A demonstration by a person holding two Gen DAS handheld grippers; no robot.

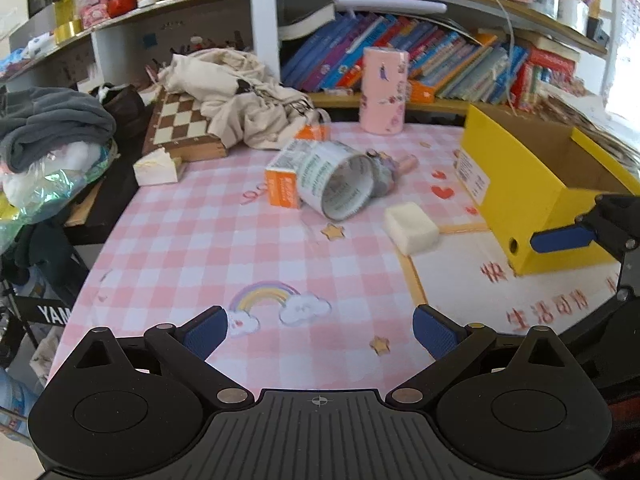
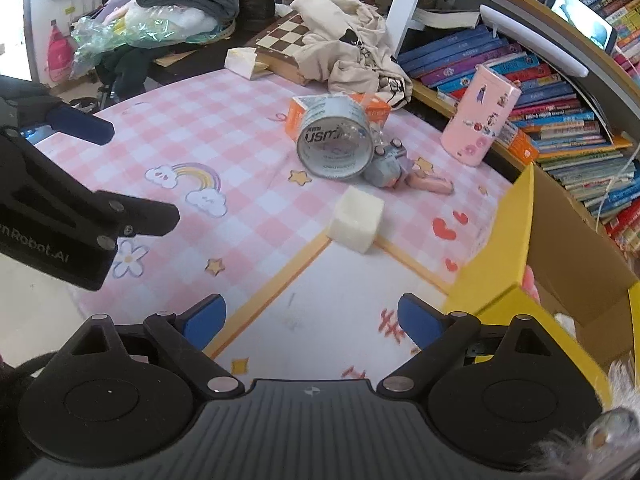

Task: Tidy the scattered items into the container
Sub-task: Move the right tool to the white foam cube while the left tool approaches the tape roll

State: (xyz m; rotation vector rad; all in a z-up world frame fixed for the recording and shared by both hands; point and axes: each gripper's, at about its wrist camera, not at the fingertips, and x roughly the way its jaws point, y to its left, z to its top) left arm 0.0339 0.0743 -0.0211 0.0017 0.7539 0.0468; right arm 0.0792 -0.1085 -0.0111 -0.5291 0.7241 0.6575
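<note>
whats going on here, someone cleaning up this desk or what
A person holds a two-finger tool in each hand over a pink checked tablecloth, tidying loose items into the yellow box. Both the left tool and the right tool are open and empty. Lying out on the cloth are a white sponge block, a tipped-over tape roll, an orange carton and a small doll. A pink tin stands upright near the books.

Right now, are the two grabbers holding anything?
Left gripper: open, holding nothing.
Right gripper: open, holding nothing.
</note>
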